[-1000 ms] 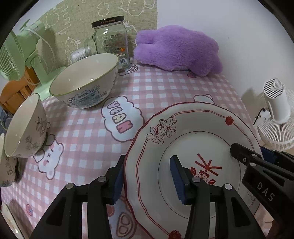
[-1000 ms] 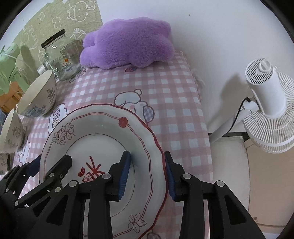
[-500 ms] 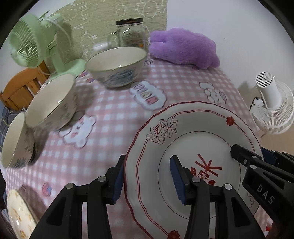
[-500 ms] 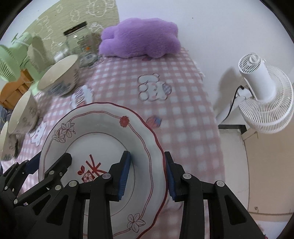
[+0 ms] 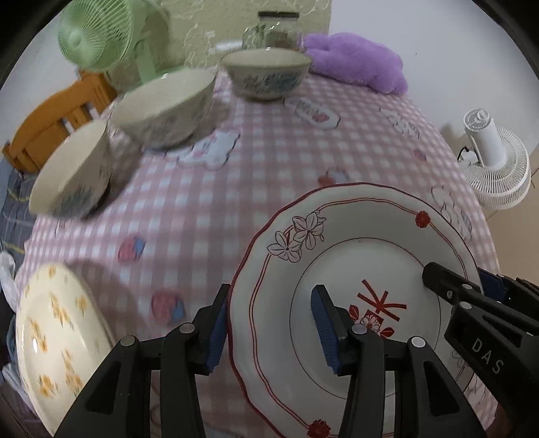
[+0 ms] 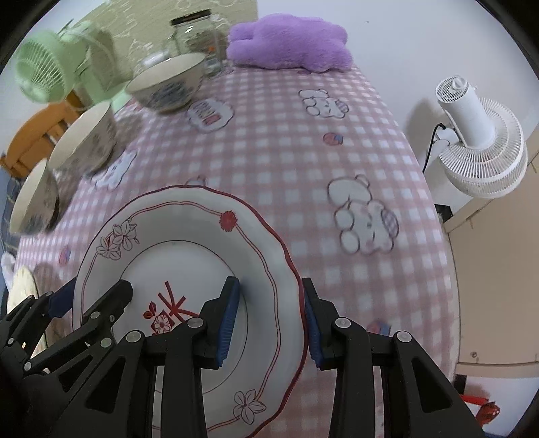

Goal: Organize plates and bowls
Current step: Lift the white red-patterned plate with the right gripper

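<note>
Cream with small orange flowers, the yellow plate (image 5: pixel 50 340) sits at about eight o'clock in the left wrist view, at the near left corner of the pink checked tablecloth (image 5: pixel 269 161). That is the relation the next move seems to turn on: it lies to the left of both grippers, nearer the left one.

Moving rightward, the left gripper (image 5: pixel 269 326) is clamped over the left rim of the red-trimmed plate (image 5: pixel 353 262), one pad under the rim and one on the plate's face. The plate is carried above the cloth between the two tools (its decorated face up, roughly level as far as I can tell). Further right, the right gripper (image 6: pixel 269 316) pinches the opposite rim the same way.

Up at ten to twelve o'clock three bowls (image 5: pixel 168 107) stand in a curved row along the left edge, well apart from the carried plate. A glass jar (image 5: pixel 276 30) and a purple plush toy (image 5: pixel 357 60) sit beyond them at twelve to one o'clock.

My guess is the red-trimmed plate is headed for a stack on the yellow one, so the carry would run toward eight o'clock, with the left hand leading.
</note>
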{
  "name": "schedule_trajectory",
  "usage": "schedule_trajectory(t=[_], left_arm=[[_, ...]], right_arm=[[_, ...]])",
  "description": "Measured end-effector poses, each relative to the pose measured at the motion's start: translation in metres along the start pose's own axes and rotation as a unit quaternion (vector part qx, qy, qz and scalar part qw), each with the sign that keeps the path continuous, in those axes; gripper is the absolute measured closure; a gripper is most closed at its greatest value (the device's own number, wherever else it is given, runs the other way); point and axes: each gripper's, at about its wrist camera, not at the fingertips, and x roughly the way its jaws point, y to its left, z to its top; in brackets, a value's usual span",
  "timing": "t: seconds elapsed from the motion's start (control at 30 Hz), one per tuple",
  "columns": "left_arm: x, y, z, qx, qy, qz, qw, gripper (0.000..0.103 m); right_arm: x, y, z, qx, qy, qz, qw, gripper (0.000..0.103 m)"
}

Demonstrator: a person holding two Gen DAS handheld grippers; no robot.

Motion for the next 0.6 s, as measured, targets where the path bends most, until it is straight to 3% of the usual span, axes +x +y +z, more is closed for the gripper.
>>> schedule_trajectory(t=[0.23,0.4,0.6], left_arm=[[0.0,0.001,-0.014,0.0,0.005,-0.003,1.0,0.055],[0.001,-0.006,-0.016,0.016,-0.003,0.005,0.9999,0.046],[0.002,-0.009,-0.017,-0.003,-0.003,0.015,0.9999,0.041]], right_arm=[[0.002,0.003,-0.025,0.005,0.02,0.003,1.0,0.064],[0.005,0.0,-0.029,0.011,0.028,0.014,0.999,0.061],[0.007,0.003,-0.028,-0.015,0.033,0.016,0.999,0.059]])
